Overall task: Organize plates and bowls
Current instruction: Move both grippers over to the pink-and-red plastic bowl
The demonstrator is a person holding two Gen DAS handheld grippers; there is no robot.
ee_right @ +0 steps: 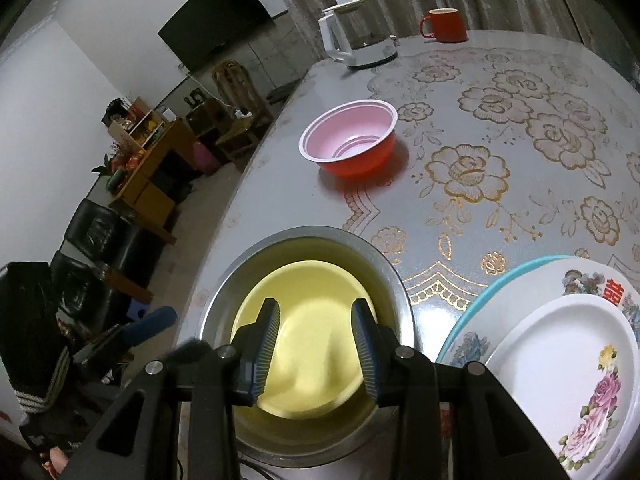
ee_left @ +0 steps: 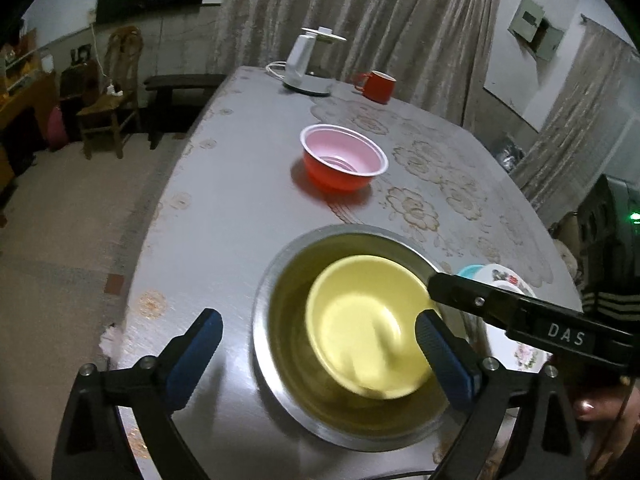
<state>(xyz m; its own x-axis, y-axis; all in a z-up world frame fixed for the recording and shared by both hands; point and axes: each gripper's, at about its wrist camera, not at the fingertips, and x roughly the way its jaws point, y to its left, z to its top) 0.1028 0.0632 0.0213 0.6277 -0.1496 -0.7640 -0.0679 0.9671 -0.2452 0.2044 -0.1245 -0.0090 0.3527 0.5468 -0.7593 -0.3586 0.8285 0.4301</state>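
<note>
We work at a big surface [ee_right: 520,208] with a gold floral cover, edge close to us, so everything sits within reach. Largest dish: the steel bowl [ee_left: 276,280], near the surface's front edge. The yellow bowl [ee_left: 360,320] sits nested inside it, slightly blurred and off-centre toward the right wall in the left view; we judge nesting by size is the plan, so bowls go in one stack. To the right, the plate stack [ee_right: 560,360] lies just beside the steel bowl: a white rose plate on a larger patterned plate on a teal-rimmed one, biggest at the bottom, so plates form their own pile.

The red bowl [ee_right: 352,136] stands alone further back, upright, white inside, well apart from the stack; likely the next one to collect. Nothing lies between it and the steel bowl. A white kettle [ee_right: 356,40] and a red mug [ee_right: 444,24] stand at the far edge, out of the way.

The left gripper [ee_left: 320,356] has its fingers spread wide, nothing between them but air above the steel bowl's near-left rim; not gripping. The right gripper [ee_right: 316,344] hovers over the yellow bowl, fingers [ee_right: 266,344] partly apart, pads touching nothing we can see; it crosses the left view, so the two tools crowd each other.
</note>
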